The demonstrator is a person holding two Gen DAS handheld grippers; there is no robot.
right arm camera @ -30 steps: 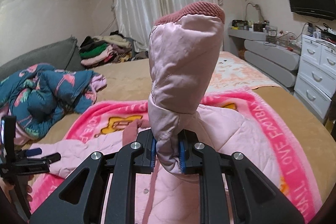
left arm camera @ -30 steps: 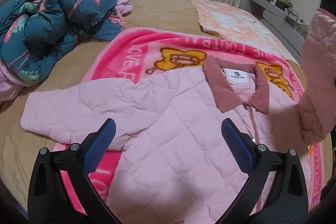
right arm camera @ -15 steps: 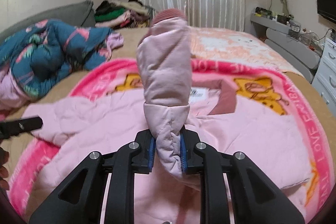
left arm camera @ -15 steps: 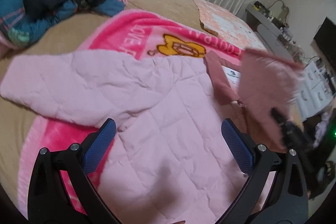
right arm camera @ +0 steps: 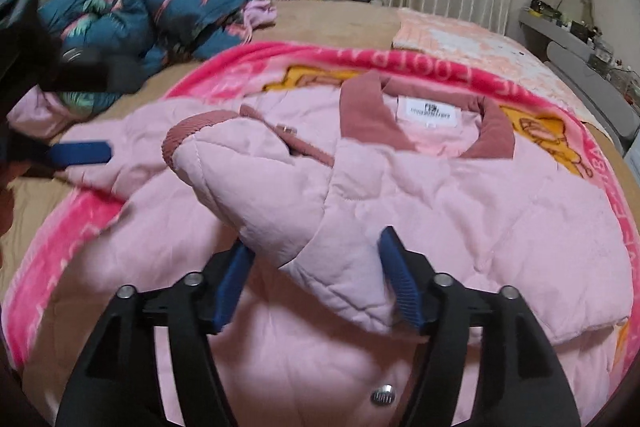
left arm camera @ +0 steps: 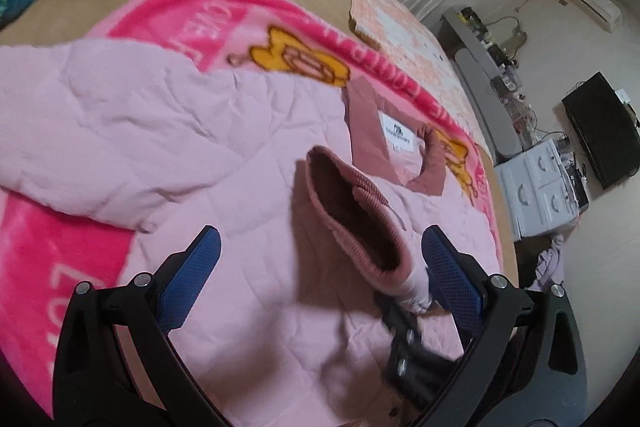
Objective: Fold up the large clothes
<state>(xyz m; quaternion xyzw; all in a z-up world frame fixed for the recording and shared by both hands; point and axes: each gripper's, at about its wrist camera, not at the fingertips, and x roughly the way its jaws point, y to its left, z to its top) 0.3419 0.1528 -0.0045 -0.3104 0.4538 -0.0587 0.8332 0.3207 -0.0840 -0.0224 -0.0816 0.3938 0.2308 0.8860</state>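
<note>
While the right wrist view shows only the folded sleeve's (right arm camera: 280, 195) quilted outside, the left shows its open ribbed cuff (left arm camera: 352, 211). Sleeve lies across the pink jacket (right arm camera: 480, 227), collar away, on the pink blanket (right arm camera: 248, 67). Right gripper (right arm camera: 316, 283) just opened, sleeve loose between; left gripper (left arm camera: 320, 267) wide, empty.

Each handheld gripper, left gripper (left arm camera: 316, 263) and right gripper (right arm camera: 316, 279), has matte black plastic arms with triangular cut-outs, round silver screws at the joints, and blue fingers (right arm camera: 400, 283) with a fine ribbed texture.
</note>
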